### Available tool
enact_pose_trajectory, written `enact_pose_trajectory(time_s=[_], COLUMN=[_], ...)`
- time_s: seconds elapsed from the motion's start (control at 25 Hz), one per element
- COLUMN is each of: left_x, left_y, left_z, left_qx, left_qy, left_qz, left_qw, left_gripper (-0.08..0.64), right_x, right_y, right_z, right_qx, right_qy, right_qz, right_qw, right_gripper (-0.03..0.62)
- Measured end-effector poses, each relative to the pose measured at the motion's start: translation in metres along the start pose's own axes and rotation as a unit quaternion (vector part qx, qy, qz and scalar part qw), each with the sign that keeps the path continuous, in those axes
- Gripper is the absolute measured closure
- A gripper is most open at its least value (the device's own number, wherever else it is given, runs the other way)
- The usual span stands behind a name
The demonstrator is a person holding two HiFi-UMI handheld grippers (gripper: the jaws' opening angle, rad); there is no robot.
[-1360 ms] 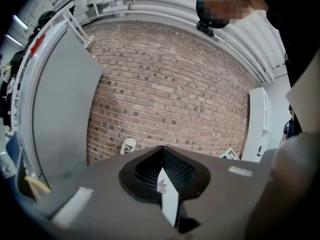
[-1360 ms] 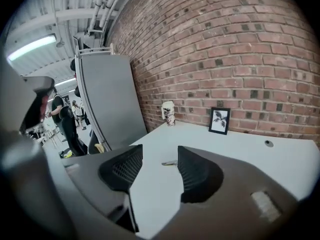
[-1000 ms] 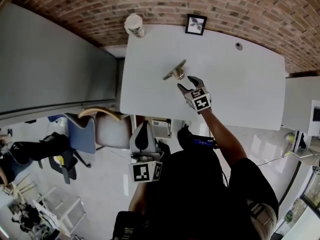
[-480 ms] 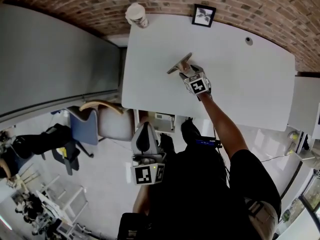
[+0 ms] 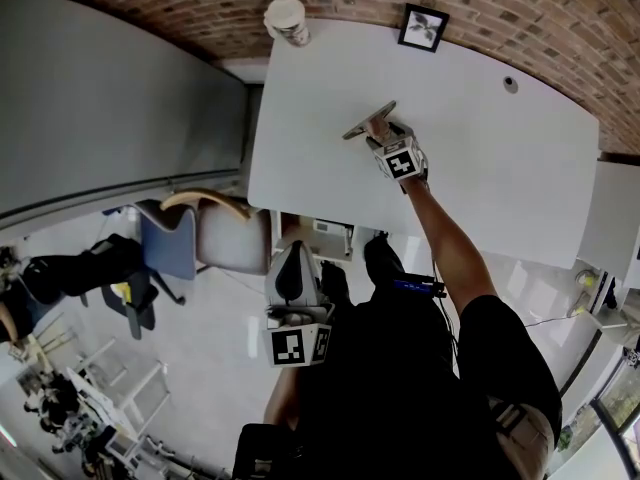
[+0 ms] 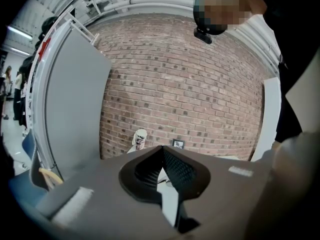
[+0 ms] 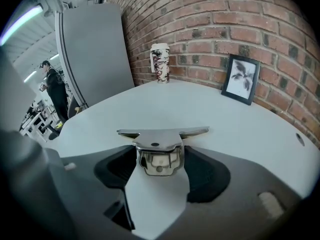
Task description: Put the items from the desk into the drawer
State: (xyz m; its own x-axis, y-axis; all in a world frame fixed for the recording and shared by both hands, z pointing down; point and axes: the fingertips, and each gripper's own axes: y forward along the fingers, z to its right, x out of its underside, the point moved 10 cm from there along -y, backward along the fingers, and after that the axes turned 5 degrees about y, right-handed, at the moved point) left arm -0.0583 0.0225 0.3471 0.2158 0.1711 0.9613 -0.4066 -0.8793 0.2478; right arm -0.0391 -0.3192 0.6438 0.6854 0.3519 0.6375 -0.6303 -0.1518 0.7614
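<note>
You are setting the right gripper [image 5: 379, 131] down over the metal piece [image 5: 368, 122], which is lying on the desk [image 5: 500, 168] in the upper middle of the head view. The jaws have just been opening and are standing spread wide. In the right gripper view the piece's boxy body [image 7: 160, 159] is sitting between the pads at lower centre, with its flat top bar crossing above them; the pads are not looking pressed on it yet. Be closing squarely on the body under the bar, not on the thin bar ends. The metal is looking polished and probably slick, so be squeezing firmly before lifting, and be lifting straight up. The left gripper [image 5: 292, 258] is hanging at lower centre of the head view, jaws pressed together on nothing, so it is looking free to work the drawer, which is not showing clearly in any view. The cup [image 5: 287, 18] and frame [image 5: 423, 26] are sitting along the desk's top edge, well apart from the piece.
</note>
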Motion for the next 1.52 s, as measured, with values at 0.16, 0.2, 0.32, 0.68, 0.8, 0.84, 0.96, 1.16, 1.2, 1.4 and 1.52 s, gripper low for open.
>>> enact_pose_trajectory(time_s=[0.16, 0.2, 0.32, 0.68, 0.8, 0.84, 0.96, 1.16, 1.2, 1.4, 1.52], left_x=[0.002, 0.002, 0.002, -0.001, 0.002, 0.003, 0.003, 0.003, 0.003, 0.003, 0.002], left_y=[-0.004, -0.005, -0.007, -0.018, -0.024, -0.026, -0.032, -0.044, -0.047, -0.06, -0.07], left_z=[-0.002, -0.003, -0.003, -0.01, -0.015, -0.017, -0.022, -0.031, -0.033, -0.049, -0.061], left_qx=[0.002, 0.002, -0.002, 0.0, 0.0, 0.001, 0.007, 0.023, 0.026, 0.043, 0.048], left_qy=[0.002, 0.0, -0.008, -0.019, -0.01, -0.01, -0.012, -0.014, -0.014, -0.012, -0.012], left_qz=[0.0, 0.004, 0.011, 0.028, 0.02, 0.016, 0.021, 0.031, 0.033, 0.047, 0.048], left_qw=[1.0, 1.0, 0.9999, 0.9994, 0.9997, 0.9998, 0.9997, 0.9992, 0.999, 0.9979, 0.9976], left_gripper=[0.541, 0.54, 0.54, 0.541, 0.541, 0.541, 0.541, 0.54, 0.541, 0.541, 0.541], right_x=[-0.002, -0.002, -0.002, 0.005, 0.004, 0.004, 0.009, 0.023, 0.025, 0.036, 0.04], right_y=[0.001, 0.001, 0.0, -0.013, -0.024, -0.027, -0.039, -0.063, -0.068, -0.089, -0.104], right_z=[-0.001, -0.001, 0.0, -0.005, -0.011, -0.014, -0.023, -0.049, -0.054, -0.087, -0.11], right_qx=[0.003, 0.004, 0.005, 0.01, 0.011, 0.009, 0.008, 0.006, 0.006, -0.001, -0.006], right_qy=[0.008, 0.011, 0.017, 0.033, 0.029, 0.028, 0.03, 0.035, 0.036, 0.04, 0.038], right_qz=[0.005, 0.007, 0.011, 0.007, 0.014, 0.018, 0.022, 0.021, 0.021, 0.034, 0.046], right_qw=[1.0, 1.0, 1.0, 0.999, 0.999, 0.999, 0.999, 0.999, 0.999, 0.999, 0.998], right_gripper=[0.291, 0.301, 0.327, 0.337, 0.337, 0.337, 0.337, 0.337, 0.337, 0.337, 0.337])
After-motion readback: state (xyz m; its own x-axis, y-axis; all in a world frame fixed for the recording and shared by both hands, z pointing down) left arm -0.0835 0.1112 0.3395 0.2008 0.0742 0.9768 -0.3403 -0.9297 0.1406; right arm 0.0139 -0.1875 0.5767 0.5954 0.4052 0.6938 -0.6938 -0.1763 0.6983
